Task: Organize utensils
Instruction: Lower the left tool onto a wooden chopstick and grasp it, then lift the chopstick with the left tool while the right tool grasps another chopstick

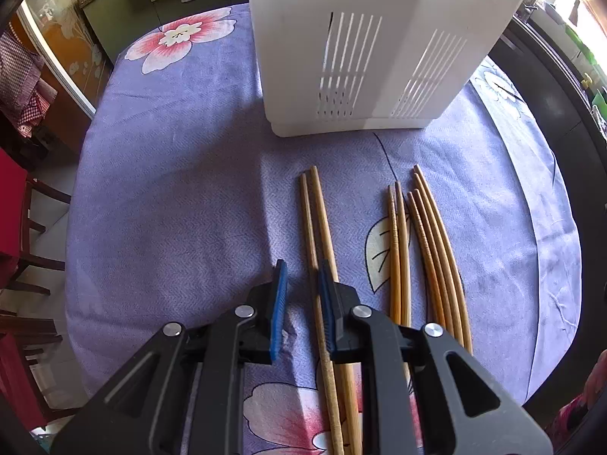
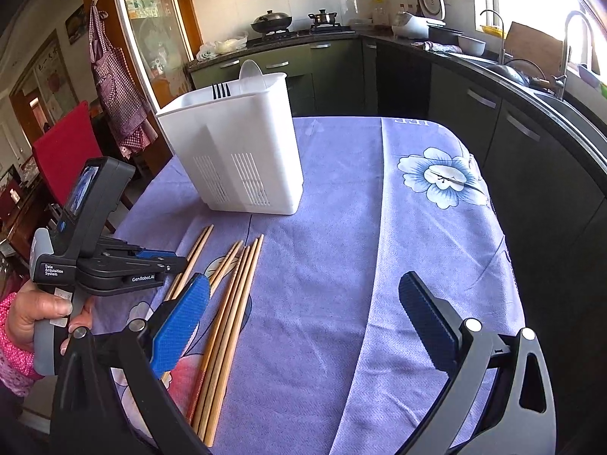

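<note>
Several wooden chopsticks lie on the purple floral tablecloth. A left pair [image 1: 316, 223] lies apart from a larger bunch [image 1: 425, 235]; the bunch also shows in the right wrist view [image 2: 231, 303]. A white slotted utensil holder [image 1: 360, 45] stands upright behind them, also in the right wrist view [image 2: 242, 151]. My left gripper [image 1: 301, 295] is open just above the cloth, its right finger touching the left pair; it shows in the right wrist view [image 2: 167, 261] too. My right gripper [image 2: 303, 322] is wide open and empty, to the right of the bunch.
The table [image 2: 417, 246] ends at a rounded edge on the right, with dark kitchen cabinets [image 2: 531, 151] and a sink beyond. A red chair [image 2: 64, 151] stands at the left. A stove with pots [image 2: 273, 22] is at the back.
</note>
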{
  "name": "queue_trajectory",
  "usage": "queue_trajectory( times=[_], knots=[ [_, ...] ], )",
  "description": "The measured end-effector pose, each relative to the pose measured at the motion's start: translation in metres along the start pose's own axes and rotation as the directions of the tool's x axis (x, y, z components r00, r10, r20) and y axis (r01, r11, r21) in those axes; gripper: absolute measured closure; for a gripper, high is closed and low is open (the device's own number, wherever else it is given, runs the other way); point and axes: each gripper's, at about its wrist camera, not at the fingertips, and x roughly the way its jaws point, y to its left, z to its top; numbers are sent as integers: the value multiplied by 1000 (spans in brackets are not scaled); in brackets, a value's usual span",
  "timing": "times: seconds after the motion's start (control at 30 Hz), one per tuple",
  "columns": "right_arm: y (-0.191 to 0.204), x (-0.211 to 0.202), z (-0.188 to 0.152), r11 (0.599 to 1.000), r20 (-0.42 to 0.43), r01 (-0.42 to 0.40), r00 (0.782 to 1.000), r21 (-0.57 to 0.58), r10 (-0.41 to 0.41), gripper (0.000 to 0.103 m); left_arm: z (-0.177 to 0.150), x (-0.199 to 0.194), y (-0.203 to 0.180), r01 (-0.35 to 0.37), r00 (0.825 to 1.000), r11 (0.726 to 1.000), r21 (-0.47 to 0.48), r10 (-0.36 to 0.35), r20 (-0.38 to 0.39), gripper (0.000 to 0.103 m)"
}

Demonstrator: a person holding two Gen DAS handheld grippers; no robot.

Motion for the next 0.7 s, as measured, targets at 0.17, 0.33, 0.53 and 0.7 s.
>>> queue_trajectory(
  times=[0.17,0.33,0.53,0.7],
  knots=[
    [0,4,-1,1000,-6,-6,1000,4,6,5,0,3,-3,-22,1000,1000,18,22,4,87],
    [1,9,-1,1000,-20,-11,1000,5,11,5,-1,3,0,-10,1000,1000,22,10,8,97],
    [-1,24,-1,999,-65,-33,997,19,34,5,-7,-16,13,6,997,1000,-9,-5,79,98],
    [2,58,4,987,-182,-140,972,74,152,5,-20,-55,27,32,977,999,-43,-22,214,98]
  ],
)
